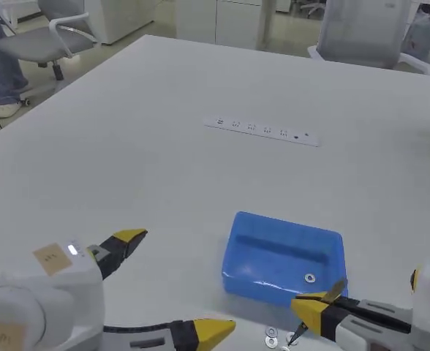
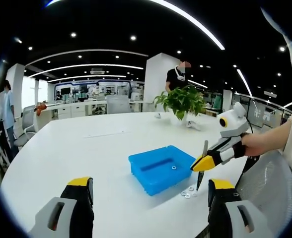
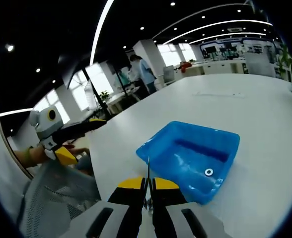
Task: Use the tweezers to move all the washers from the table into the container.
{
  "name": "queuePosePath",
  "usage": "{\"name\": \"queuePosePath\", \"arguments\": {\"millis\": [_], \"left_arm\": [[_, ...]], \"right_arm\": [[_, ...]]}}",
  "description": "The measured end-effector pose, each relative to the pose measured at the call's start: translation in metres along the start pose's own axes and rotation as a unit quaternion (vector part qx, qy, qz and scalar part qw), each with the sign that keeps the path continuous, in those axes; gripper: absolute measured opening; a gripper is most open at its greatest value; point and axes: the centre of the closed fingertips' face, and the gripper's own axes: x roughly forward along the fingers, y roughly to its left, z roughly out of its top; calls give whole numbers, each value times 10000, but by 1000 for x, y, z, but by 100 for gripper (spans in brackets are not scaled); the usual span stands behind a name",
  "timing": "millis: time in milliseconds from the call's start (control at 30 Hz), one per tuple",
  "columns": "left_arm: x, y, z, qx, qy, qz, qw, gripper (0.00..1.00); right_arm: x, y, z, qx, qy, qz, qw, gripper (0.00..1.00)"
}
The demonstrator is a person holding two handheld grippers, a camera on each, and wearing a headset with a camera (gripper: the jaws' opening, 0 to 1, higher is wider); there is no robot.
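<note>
A: As the two grippers stand, how is each one posed?

B: The left gripper (image 1: 171,285) sits low at the near left of the surface (image 1: 164,146). Its jaws are spread wide with nothing between them, and it is aimed towards the container (image 1: 259,284). The right gripper (image 1: 310,307) comes in from the near right with a hand (image 2: 253,144) behind it, jaws pressed together on the tweezers (image 2: 199,179). The tweezers stand steeply, tips down, just in front of the container's near wall.

A: Do the tips touch anything?

B: I cannot tell. They end right at the loose washers (image 1: 272,336).

A: Counts, then.

B: Two grippers, one pair of tweezers, one blue container. One washer (image 1: 309,278) lies inside it, near the front wall on the right gripper's side. On the surface there is a tight little cluster, at least two, too small for an exact count.

A: And the surroundings?

B: The surface is broad and white, with one white power strip (image 1: 262,131) lying flat well beyond the container. Office chairs (image 1: 61,33) stand past the far edge. In the left gripper view a potted plant (image 2: 182,101) sits at the far side, a person (image 2: 177,78) stands behind it, and long light strips (image 2: 190,20) curve overhead.
</note>
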Motion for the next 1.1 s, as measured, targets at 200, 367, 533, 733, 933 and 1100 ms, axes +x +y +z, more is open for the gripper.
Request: {"name": "queuePosePath", "arguments": {"millis": [200, 367, 533, 733, 933, 1100], "left_arm": [[0, 0, -1, -29, 19, -23, 10000, 98], [0, 0, -1, -71, 15, -24, 10000, 98], [1, 0, -1, -89, 16, -46, 9999, 98], [1, -1, -2, -74, 42, -68, 9999, 98], [1, -2, -2, -82, 46, -80, 9999, 98], [1, -2, -2, -81, 36, -92, 9999, 98]], "right_arm": [[6, 1, -10, 84, 98, 7, 9999, 2], [7, 0, -12, 17, 96, -41, 9999, 2], [9, 2, -14, -87, 151, -38, 9998, 2], [11, 19, -16, -1088, 362, 111, 9933, 3], [13, 29, -26, -2079, 732, 127, 9753, 4], [15, 34, -48, -3143, 1250, 151, 9410, 4]]}}
